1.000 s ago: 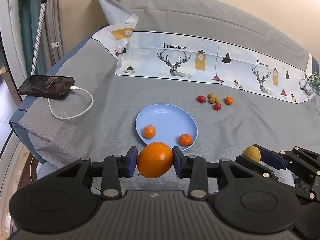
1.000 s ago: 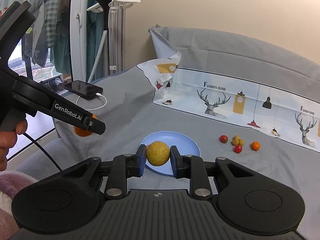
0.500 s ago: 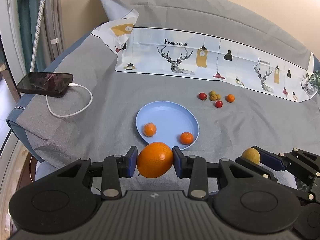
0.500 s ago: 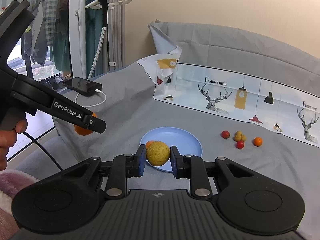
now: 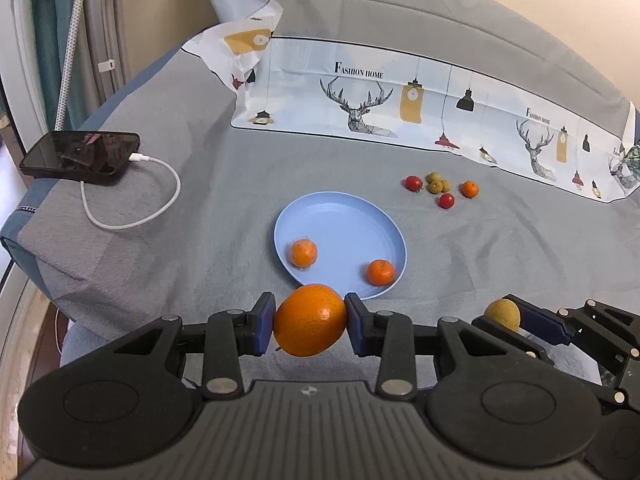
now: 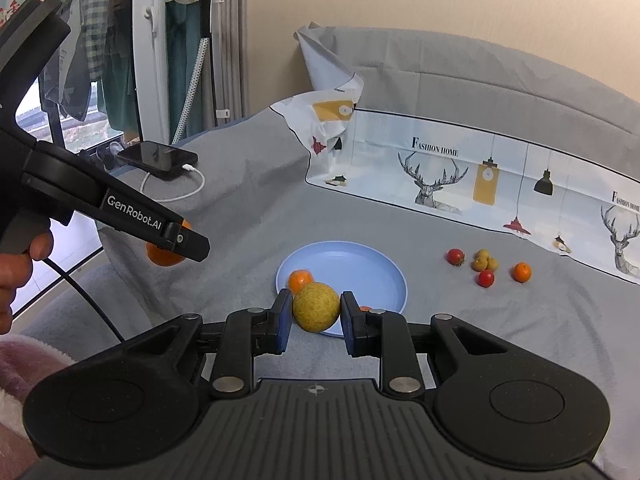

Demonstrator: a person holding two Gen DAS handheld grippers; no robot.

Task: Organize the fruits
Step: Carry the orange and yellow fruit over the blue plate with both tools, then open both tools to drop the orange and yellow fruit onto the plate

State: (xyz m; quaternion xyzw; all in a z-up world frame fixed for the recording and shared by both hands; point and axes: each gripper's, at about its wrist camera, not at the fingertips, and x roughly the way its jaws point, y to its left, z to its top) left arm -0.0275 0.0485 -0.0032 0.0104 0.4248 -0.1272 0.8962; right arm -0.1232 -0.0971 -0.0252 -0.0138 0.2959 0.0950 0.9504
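Both claws loaded: left gripper [image 5: 310,320] clamps orange [image 5: 310,319], right gripper [image 6: 316,308] clamps yellow-green fruit [image 6: 316,307]; blue plate [image 5: 340,216] at 12 o'clock, probably nearer left.

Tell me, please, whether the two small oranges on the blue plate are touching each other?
Apart. The left wrist view shows one small orange near the plate's left rim and the other small orange near its front right, with bare blue plate between them.

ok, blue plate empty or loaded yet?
Loaded: two small oranges sit in the blue plate; the other fruits remain outside it.
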